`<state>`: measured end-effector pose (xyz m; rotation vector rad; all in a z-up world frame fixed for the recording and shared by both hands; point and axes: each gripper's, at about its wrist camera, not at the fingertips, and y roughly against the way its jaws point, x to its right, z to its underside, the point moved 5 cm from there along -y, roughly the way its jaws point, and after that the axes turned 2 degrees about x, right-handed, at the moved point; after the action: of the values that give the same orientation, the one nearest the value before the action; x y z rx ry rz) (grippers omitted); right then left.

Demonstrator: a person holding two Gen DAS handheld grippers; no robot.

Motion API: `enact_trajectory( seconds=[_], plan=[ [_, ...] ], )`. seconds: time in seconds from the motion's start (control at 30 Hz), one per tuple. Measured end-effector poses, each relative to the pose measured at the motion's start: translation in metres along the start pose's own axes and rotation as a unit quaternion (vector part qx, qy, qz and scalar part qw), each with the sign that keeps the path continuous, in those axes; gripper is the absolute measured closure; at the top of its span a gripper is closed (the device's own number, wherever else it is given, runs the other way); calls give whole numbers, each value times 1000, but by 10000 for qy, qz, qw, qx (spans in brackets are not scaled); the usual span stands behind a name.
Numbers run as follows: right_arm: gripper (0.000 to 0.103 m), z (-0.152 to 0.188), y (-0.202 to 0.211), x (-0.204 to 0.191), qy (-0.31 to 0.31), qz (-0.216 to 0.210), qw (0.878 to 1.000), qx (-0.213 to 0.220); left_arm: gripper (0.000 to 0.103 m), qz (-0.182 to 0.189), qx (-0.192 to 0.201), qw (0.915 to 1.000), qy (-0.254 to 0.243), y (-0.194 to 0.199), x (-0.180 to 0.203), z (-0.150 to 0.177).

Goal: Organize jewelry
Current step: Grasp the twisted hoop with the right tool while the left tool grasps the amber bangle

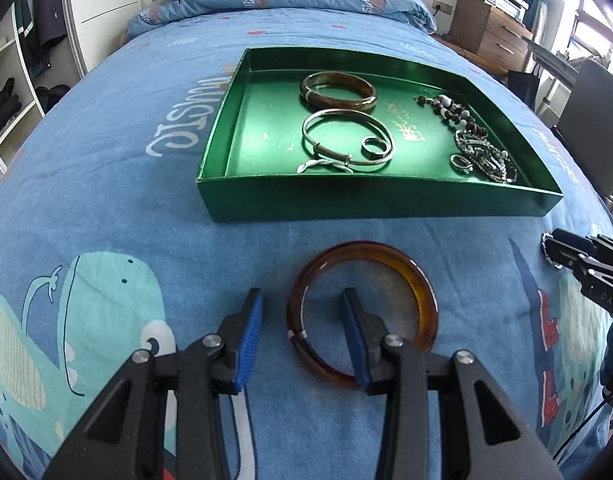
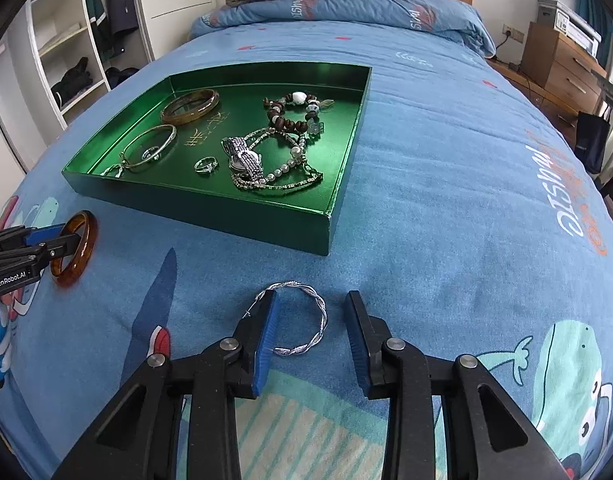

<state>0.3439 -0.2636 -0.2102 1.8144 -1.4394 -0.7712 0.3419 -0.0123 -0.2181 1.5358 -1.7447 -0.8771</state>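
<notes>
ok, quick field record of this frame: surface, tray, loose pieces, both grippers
surface: blue bedspread
tray: green tray, holds bangles, rings, beaded strands, a watch
loose pieces: amber bangle and twisted silver bangle, both on the bedspread in front of the tray
left gripper: open, straddling the amber bangle's rim
right gripper: open, twisted silver bangle between its fingers

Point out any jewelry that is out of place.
Two pieces lie on the bedspread instead of in the green tray: the amber bangle, straddled by the left gripper, and the twisted silver bracelet between the right gripper jaws.
</notes>
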Motion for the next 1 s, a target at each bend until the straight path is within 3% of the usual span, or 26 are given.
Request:
enact_trajectory(
  seconds=[0.23, 0.57, 1.0],
  plan=[
    [77, 0, -1, 1, 107, -25, 9999, 77, 66, -78, 34, 10000, -19, -3, 2, -3],
    [95, 1, 1, 6, 124, 19, 9997, 213, 68, -263, 73, 9996, -103, -4, 8, -4],
    [98, 4, 10, 15, -26, 57, 9993, 371, 92, -344, 183, 9990, -233, 0, 19, -5]
  ],
)
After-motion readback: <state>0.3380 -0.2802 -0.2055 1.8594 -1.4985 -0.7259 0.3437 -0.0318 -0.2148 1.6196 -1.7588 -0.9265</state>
